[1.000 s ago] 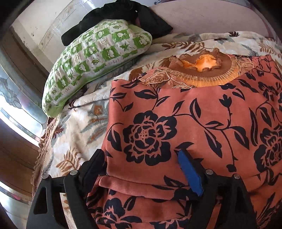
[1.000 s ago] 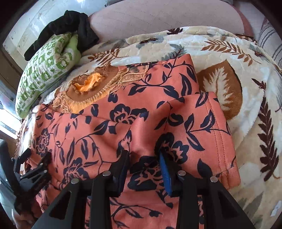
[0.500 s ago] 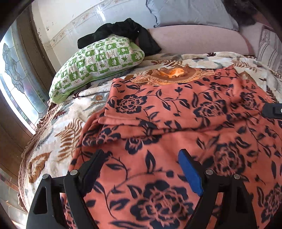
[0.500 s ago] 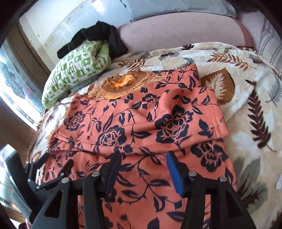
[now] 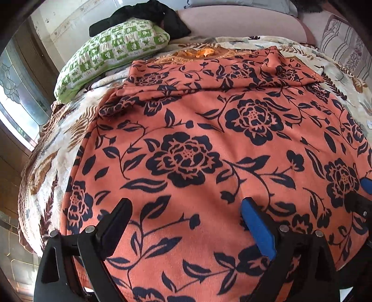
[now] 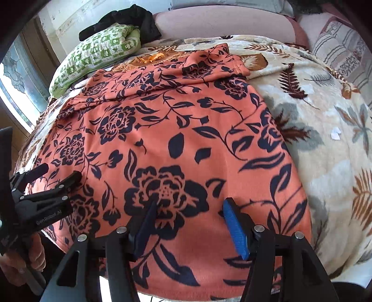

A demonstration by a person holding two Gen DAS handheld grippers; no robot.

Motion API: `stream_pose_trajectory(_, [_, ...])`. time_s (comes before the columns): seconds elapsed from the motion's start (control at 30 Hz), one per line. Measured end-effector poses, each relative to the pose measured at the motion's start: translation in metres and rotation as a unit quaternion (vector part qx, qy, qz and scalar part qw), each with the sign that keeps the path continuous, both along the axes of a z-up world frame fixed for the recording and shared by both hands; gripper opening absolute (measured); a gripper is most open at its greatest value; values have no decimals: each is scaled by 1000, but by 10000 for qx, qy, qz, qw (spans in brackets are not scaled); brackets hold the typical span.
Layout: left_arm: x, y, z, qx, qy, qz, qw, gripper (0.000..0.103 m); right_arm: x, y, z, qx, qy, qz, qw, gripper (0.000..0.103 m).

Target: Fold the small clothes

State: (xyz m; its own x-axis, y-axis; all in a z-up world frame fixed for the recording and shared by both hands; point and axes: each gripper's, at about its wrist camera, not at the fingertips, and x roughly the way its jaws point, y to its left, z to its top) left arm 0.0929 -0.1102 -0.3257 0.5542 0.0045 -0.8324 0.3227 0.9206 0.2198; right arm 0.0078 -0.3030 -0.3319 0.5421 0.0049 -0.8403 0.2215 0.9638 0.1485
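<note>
An orange garment with a dark flower print (image 5: 186, 144) (image 6: 176, 130) lies flat on the bed. Its embroidered collar (image 5: 204, 52) is at the far end, and both sleeves are folded in across the chest. My left gripper (image 5: 186, 209) hovers over the near left part of the cloth; its jaws are opening and hold nothing. My right gripper (image 6: 190, 204) hovers over the near right part, also opening with nothing pinched. The left gripper (image 6: 60, 170) shows at the left edge of the right wrist view, with a hand (image 6: 23, 262) below it.
A leaf-print blanket (image 6: 325, 139) covers the bed, with a small white scrap (image 6: 334, 134) on it. At the far left lie a green checked pillow (image 5: 111, 48) and black clothing (image 5: 144, 16). A pink headboard (image 6: 220, 23) stands behind, a striped pillow (image 6: 341, 51) right, a window (image 5: 14, 97) left.
Both grippers have drawn back from the folded sleeves toward the near hem. The right jaws have let go of the sleeve fold and spread wider; the left jaws have widened a little.
</note>
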Motion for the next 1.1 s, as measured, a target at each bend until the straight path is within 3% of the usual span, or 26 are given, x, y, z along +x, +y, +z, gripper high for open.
stream_pose_trajectory(0.17, [-35,11,-3,161,246,-149,9995,95,-16,11,-2,-239,279,45,9993,64])
stream_pose_trajectory(0.37, [-58,31,-5,-68,735,-111,9972,95,-26,17,-2,-212,694,166,9972,65])
stream_pose_trajectory(0.53, [-68,46,28,-132,360,-55,9992,94,-38,7,10,466,849,71,9953,65])
stream_pose_trajectory(0.73, [-59,78,71,-377,-188,247,9988,95,-52,-10,61,586,187,-114,9980,65])
stream_pose_trajectory(0.9, [-49,95,78,-307,-372,454,9978,95,-45,-13,80,883,-95,-119,9960,65])
stream_pose_trajectory(1.1, [-42,84,66,-66,-393,419,9983,95,-32,5,60,866,161,108,9961,65])
